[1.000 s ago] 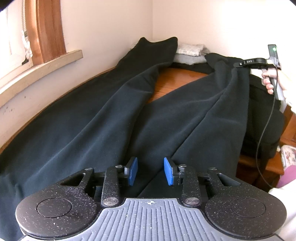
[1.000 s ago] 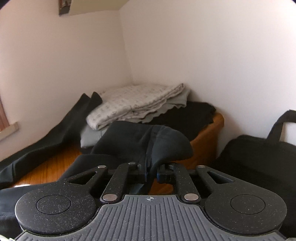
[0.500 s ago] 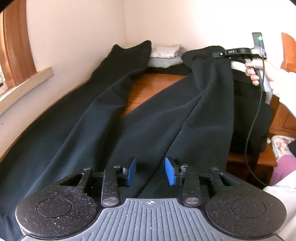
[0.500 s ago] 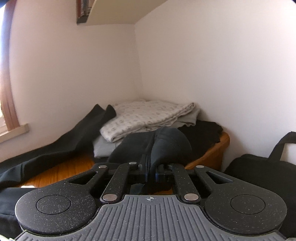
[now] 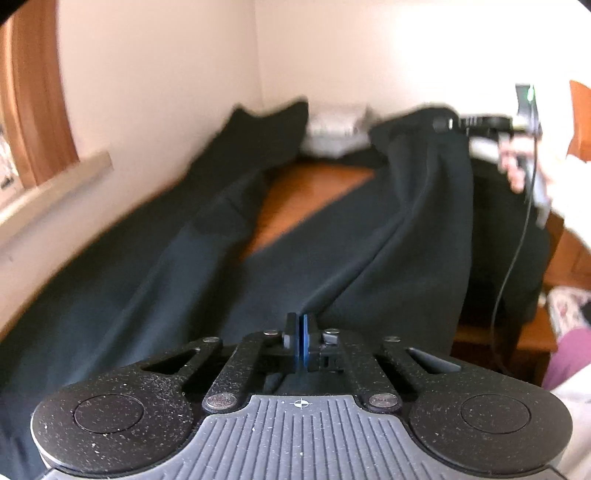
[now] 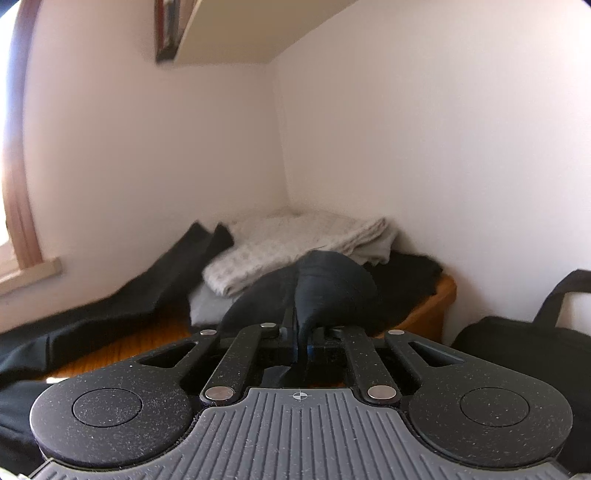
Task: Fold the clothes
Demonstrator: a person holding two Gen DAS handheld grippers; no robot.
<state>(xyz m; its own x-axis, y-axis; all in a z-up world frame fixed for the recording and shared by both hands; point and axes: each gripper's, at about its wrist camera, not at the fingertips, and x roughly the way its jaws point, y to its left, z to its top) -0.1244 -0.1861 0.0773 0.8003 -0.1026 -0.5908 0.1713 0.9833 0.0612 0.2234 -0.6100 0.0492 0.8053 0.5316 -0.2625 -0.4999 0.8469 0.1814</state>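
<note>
Black trousers (image 5: 192, 258) lie spread lengthwise on a wooden table (image 5: 306, 195), their two legs reaching toward the far corner. My left gripper (image 5: 300, 332) is shut at the near waist end, blue pads together; a fold of black cloth rises just past them, and I cannot tell if cloth is pinched. My right gripper (image 6: 302, 339) is shut on the cuff end of the right trouser leg (image 6: 328, 291) and holds it lifted above the table. It also shows in the left wrist view (image 5: 480, 123), far right, with the leg (image 5: 424, 192) hanging from it.
A folded grey-white stack of clothes (image 6: 295, 247) lies in the far corner over a black garment (image 6: 410, 273). A black bag (image 6: 524, 350) stands right of the table. A window sill (image 5: 51, 184) runs along the left wall. A shelf (image 6: 229, 33) hangs overhead.
My left gripper has closed from open at the waist end. My right gripper has lifted the trouser leg cuff higher and carried it a little leftward.
</note>
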